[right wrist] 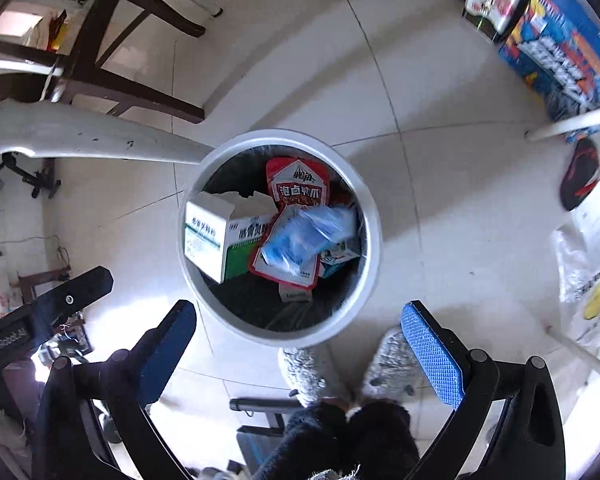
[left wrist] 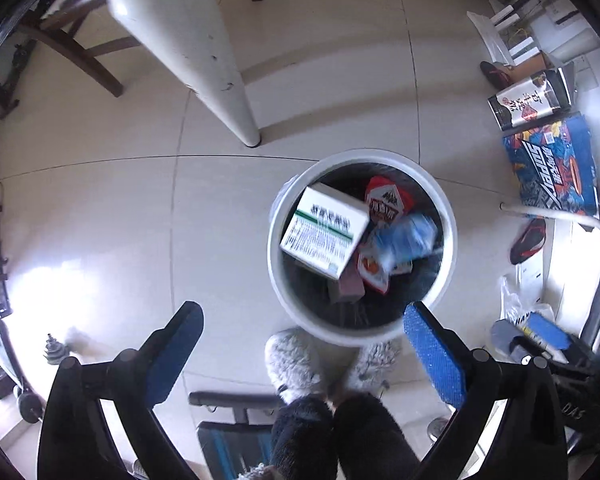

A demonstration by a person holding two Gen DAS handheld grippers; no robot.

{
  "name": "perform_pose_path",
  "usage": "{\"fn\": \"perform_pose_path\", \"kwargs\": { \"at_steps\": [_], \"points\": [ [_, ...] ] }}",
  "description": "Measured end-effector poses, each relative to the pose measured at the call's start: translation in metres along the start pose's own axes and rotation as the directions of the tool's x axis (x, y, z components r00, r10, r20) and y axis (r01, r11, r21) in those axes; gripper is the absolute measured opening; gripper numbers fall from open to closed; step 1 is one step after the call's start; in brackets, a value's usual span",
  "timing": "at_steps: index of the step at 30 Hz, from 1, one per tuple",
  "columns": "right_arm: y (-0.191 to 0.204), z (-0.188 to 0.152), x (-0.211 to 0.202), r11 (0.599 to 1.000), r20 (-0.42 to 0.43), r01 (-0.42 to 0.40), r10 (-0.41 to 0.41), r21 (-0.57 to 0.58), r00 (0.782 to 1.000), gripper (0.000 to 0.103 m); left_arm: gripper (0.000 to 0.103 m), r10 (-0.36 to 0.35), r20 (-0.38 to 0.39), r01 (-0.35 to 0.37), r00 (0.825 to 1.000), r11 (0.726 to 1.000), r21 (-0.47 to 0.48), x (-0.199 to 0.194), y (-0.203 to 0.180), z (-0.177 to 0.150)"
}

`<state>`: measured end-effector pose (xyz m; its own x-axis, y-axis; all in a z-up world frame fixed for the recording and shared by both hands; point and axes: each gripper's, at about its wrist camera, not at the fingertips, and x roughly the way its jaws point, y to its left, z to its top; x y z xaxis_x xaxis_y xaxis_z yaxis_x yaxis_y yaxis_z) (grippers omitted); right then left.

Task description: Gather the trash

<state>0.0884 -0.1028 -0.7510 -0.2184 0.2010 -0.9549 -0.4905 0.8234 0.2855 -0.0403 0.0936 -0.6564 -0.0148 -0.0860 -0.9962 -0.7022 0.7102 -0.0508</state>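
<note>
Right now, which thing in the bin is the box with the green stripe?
The white box at the bin's left side; the others are red pouches and a blue wrapper.

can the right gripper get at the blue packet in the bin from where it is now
Probably yes. The right gripper is open and empty above the white bin, and the blue packet lies on top of the other trash with nothing over it. The rim looks wide enough for the fingers.
</note>
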Motion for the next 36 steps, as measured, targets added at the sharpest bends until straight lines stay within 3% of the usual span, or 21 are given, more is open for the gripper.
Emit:
{"fn": "perform_pose_path", "kwargs": {
  "at_steps": [6,14,25,31,36],
  "points": [
    [0.016,-0.021,-0.081,0.998,0.033,0.052,-0.051,-0.025,0.998,0.103,0.103,-0.027,0.010,0.027,1.000,0.999,0.025,-0.075,-0.015,-0.032],
    [0.048,-0.062,-0.233,0.998,0.041,-0.002,0.004,-0.061,0.999,0.103,0.103,-0.125,0.072,0.121,0.990,0.991,0.058,-0.213,-0.030,-0.071],
    [0.095,-0.121,-0.458,0.985,0.137,-0.113,0.131,-0.132,0.982,0.103,0.103,-0.285,0.205,0.267,0.936,0.957,0.113,-0.396,-0.034,-0.120],
    [0.115,-0.149,-0.544,0.972,0.183,-0.149,0.182,-0.179,0.966,0.103,0.103,-0.336,0.250,0.313,0.908,0.941,0.128,-0.454,-0.032,-0.151],
    [0.128,-0.171,-0.588,0.963,0.193,-0.174,0.214,-0.205,0.958,0.103,0.103,-0.356,0.288,0.333,0.889,0.934,0.129,-0.488,-0.025,-0.174]
  ]
}}
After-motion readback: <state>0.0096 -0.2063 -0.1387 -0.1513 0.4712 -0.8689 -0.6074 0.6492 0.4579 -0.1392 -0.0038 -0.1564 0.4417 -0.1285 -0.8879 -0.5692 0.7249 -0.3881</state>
